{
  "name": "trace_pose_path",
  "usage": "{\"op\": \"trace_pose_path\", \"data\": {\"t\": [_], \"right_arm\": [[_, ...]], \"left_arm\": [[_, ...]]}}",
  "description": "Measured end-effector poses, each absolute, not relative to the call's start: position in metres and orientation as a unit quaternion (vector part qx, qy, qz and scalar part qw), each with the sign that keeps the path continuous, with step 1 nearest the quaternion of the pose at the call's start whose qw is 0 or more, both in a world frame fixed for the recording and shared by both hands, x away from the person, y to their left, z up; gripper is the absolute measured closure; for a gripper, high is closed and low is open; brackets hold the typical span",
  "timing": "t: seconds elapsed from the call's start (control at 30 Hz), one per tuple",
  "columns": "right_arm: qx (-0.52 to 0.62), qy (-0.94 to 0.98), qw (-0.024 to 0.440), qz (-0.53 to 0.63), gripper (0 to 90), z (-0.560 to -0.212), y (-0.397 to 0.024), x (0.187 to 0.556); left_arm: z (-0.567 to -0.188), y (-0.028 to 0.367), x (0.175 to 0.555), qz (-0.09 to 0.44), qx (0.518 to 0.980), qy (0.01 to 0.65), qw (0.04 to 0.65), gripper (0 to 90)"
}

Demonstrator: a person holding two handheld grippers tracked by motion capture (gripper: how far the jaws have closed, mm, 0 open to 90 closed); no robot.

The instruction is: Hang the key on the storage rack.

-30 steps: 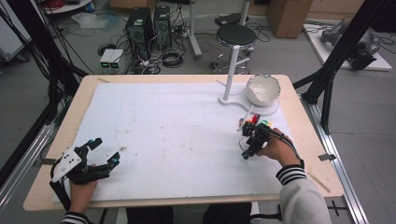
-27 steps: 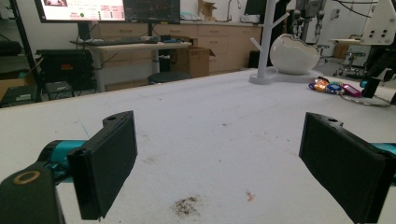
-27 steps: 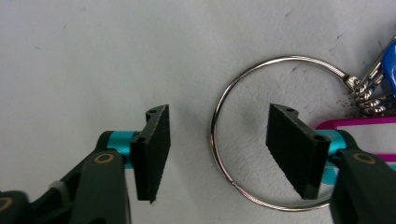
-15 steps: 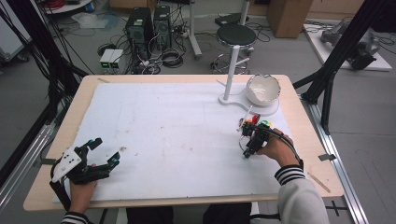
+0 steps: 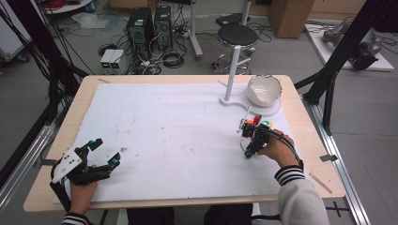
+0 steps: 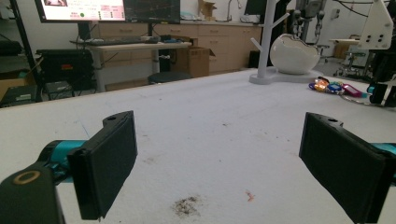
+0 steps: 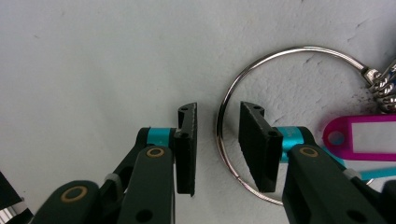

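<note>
Near the front-left corner of the table (image 5: 187,79) the left hand-held gripper (image 5: 104,153) sat with its jaws spread wide and nothing between them. Over toward the right edge, the right hand-held gripper (image 7: 217,147) had just been closing, jaws narrow and straddling the wire of the metal key ring (image 7: 223,112), but with a small gap on each side, so no grip yet. The pink key tag (image 7: 362,137) lay just beside it. Farther back, the white bowl (image 5: 264,89) sat near the far-right corner.
</note>
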State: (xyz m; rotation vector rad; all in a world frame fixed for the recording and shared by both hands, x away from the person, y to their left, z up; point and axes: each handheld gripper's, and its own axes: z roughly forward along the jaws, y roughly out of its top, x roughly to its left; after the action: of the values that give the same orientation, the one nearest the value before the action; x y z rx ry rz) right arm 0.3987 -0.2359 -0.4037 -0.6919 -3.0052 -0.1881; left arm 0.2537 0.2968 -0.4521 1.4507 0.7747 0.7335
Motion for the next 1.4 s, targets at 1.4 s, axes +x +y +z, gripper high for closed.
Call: {"op": "trace_pose_path", "data": {"t": [1.4], "right_arm": [[-0.21,-0.976,-0.018,-0.052,88.0,-0.386,-0.225,0.392]], "left_arm": [[-0.452,0.297,0.254,0.318,0.631,0.338,0.622,11.8]]}}
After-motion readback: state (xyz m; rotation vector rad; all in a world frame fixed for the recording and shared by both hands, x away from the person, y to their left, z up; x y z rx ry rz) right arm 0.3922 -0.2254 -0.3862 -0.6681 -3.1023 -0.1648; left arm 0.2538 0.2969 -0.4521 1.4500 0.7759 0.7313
